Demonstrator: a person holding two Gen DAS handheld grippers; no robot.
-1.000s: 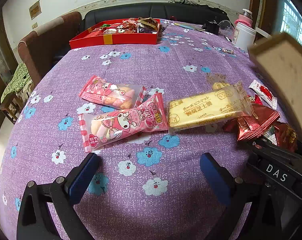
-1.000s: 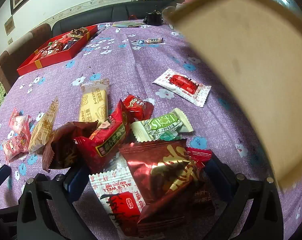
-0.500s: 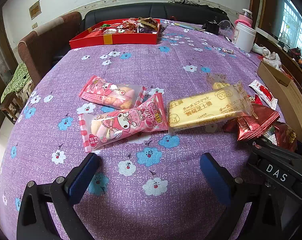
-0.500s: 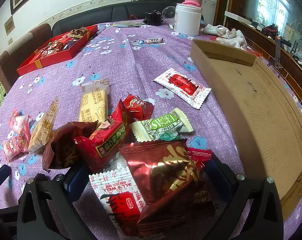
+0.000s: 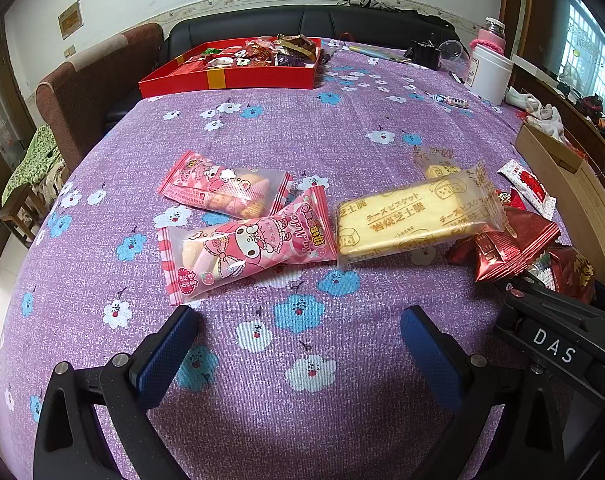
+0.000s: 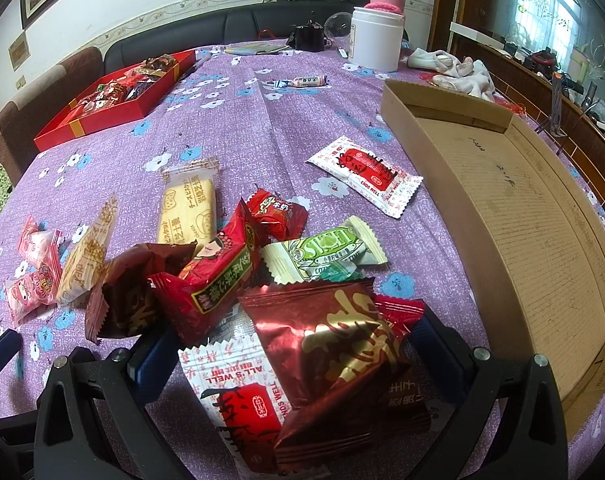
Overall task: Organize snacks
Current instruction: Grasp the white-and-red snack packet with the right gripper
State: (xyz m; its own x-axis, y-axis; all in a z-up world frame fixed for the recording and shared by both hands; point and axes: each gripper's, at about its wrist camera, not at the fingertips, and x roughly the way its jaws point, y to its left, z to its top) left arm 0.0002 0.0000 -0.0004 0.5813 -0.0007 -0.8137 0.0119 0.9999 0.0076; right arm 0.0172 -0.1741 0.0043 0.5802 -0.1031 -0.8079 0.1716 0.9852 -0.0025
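Cardboard tray (image 6: 514, 216) now set down flat, snacks (image 6: 222, 272) unmoved

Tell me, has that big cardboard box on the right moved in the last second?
Yes. The cardboard box was up in the air, blocking the white jar; now it lies flat on the purple tablecloth, right of the snacks.

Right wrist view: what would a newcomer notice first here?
A heap of shiny red foil snack packets piled right at the open right tool. Beside it on the right lies a long, shallow brown cardboard tray, with nothing in it, on the purple flowered tablecloth.
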